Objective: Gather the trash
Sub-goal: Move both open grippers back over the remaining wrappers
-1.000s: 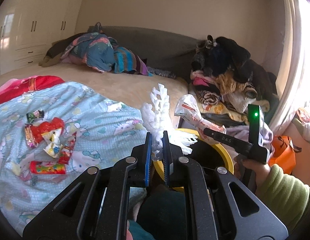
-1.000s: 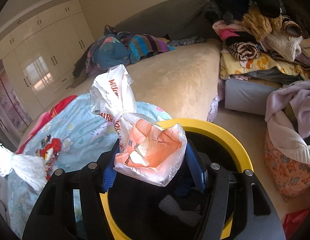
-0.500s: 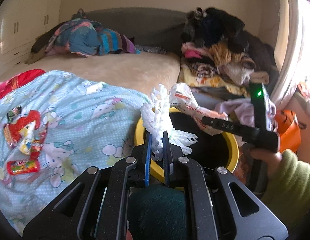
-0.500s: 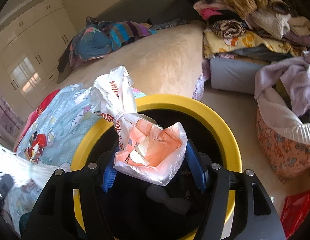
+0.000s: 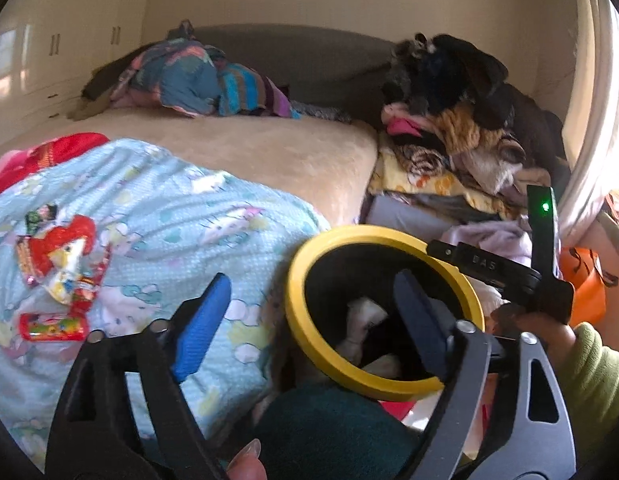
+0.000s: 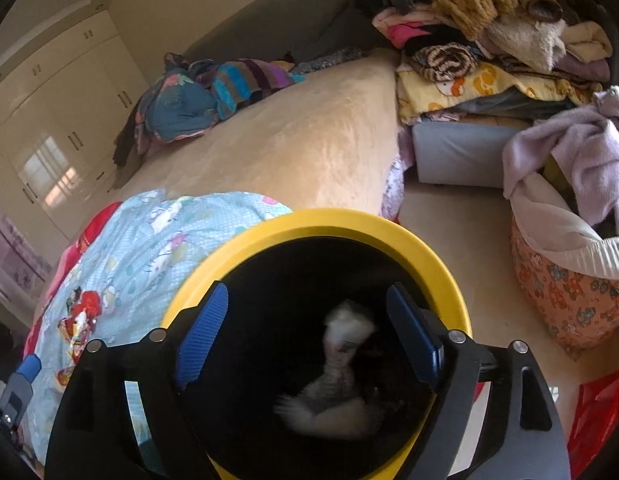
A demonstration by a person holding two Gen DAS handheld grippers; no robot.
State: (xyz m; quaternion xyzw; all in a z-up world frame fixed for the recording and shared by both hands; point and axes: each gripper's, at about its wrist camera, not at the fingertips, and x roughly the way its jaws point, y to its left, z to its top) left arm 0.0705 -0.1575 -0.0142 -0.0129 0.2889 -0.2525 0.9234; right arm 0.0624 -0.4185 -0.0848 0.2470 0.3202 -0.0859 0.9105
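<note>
White trash [image 6: 341,376] lies in the bin [image 6: 409,240] under both empty, spread tongs [image 5: 309,320] [image 6: 309,332]; wrappers [image 5: 63,264] remain left of them.

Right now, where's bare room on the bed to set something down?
Free: the tan bedspread between the blue quilt and the striped clothes heap. The quilt's right part, toward the yellow bin, is also bare. Crowded: the wrappers on the quilt's left and the clothes pile beyond the bin.

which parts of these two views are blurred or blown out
Right wrist view: the white trash inside the yellow-rimmed bin is motion-smeared, and the bin's interior is near black. Left wrist view: the curtain at the right edge is washed out by daylight, and the snack wrappers look soft.
</note>
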